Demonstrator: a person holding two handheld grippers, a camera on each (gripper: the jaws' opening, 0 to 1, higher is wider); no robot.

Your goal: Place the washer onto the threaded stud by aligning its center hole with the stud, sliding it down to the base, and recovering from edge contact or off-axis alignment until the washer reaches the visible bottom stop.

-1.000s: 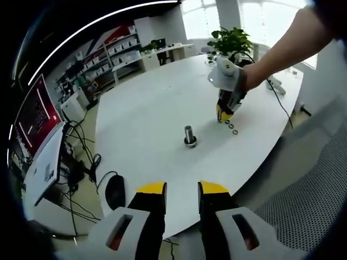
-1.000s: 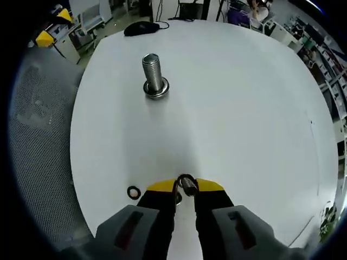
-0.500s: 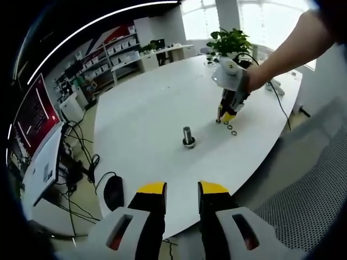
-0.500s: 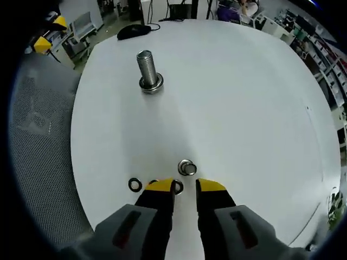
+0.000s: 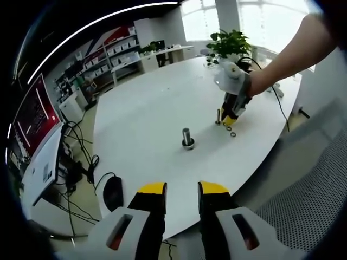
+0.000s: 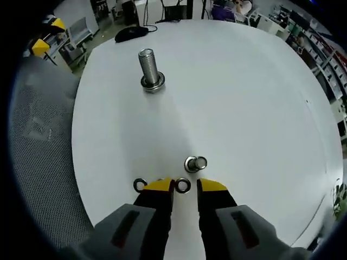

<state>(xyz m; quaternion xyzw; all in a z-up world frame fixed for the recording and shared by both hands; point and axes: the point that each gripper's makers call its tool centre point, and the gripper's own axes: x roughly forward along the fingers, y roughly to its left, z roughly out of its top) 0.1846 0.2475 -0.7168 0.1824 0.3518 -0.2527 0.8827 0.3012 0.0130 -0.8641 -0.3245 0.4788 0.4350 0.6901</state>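
With jaws parted and empty, the right gripper (image 6: 185,188) is hovering over a thin, stiff, likely slippery washer (image 6: 183,186), best pinched across its rim.

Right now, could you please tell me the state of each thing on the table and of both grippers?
threaded stud: upright on the white table, something ring-shaped at its base.
washer: flat on the table, between the right gripper's tips, not held.
second washer: flat, loose.
small metal piece: on the table, ahead of the jaws.
right gripper: open, empty.
left gripper: open, empty, off the table edge.
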